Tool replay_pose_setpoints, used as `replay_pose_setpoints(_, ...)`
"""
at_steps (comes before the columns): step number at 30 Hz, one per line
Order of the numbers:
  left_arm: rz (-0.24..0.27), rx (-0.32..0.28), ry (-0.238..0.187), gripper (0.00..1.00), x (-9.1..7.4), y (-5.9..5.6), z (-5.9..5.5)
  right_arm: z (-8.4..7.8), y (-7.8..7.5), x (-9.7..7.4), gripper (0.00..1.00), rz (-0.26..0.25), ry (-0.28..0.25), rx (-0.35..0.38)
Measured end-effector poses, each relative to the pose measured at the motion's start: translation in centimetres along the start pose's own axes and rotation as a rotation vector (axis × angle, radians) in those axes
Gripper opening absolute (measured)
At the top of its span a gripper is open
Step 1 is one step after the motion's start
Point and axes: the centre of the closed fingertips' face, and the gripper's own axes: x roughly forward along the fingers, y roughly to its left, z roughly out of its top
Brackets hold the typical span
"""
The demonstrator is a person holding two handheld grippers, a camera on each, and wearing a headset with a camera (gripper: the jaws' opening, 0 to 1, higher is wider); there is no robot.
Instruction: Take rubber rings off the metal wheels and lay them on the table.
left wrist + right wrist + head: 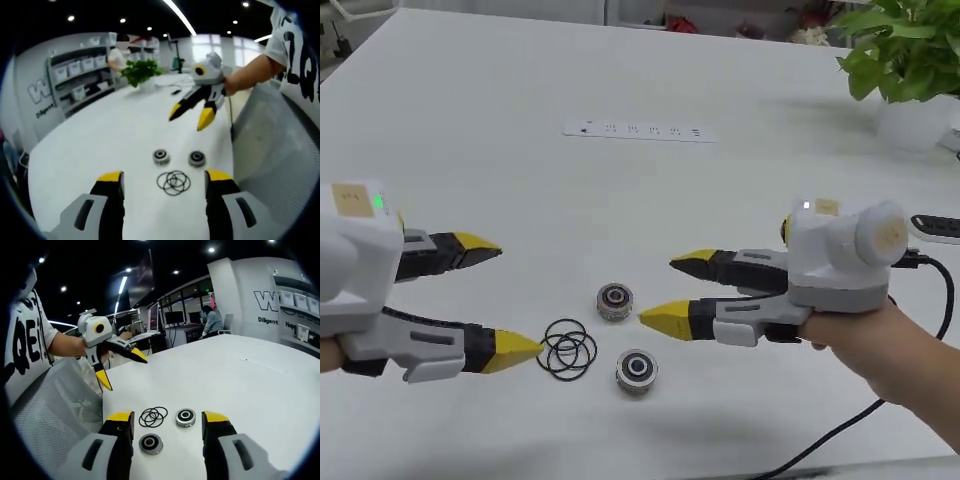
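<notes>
Two grippers, both with jaws apart and empty. Left gripper (pixel 520 298): yellow-tipped jaws spread wide, nothing between them, touching nothing, held in the air over the white table (pixel 620 200) at the left of the head view, tips pointing right. Right gripper (pixel 657 290): jaws also parted, a little less widely, nothing held, raised clear of the table, carried in a hand (pixel 860 335) at the right, tips pointing left toward the other tool. Rubber rings (pixel 568 349): several thin black loops lying flat on the table in one loose overlapping cluster, just beside the nearer jaw tip of the left gripper; in the left gripper view, on the table ahead, between that tool's two jaw tips. Metal wheels, two, both lying flat on the table and apart from each other: one wheel (pixel 614 300) just beyond the rings, midway between the two grippers; other wheel (pixel 636 369) nearer the person, beside the rings on their right, below the nearer jaw of the right gripper. Neither wheel touched by any jaw. Any ring left on either wheel: too small to tell. Also on the table: white power strip (pixel 640 130) well beyond the work, potted plant (pixel 910 60) at the far right corner, black cable (pixel 850 430) trailing from the right gripper.
</notes>
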Motion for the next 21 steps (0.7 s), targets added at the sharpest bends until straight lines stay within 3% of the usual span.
replay_pose_setpoints(21, 0.001, 0.005, 0.021, 0.69, 0.0, -0.2, -0.7, -2.8, -1.2, -3.7, 0.61, -0.074, 0.007, 0.041)
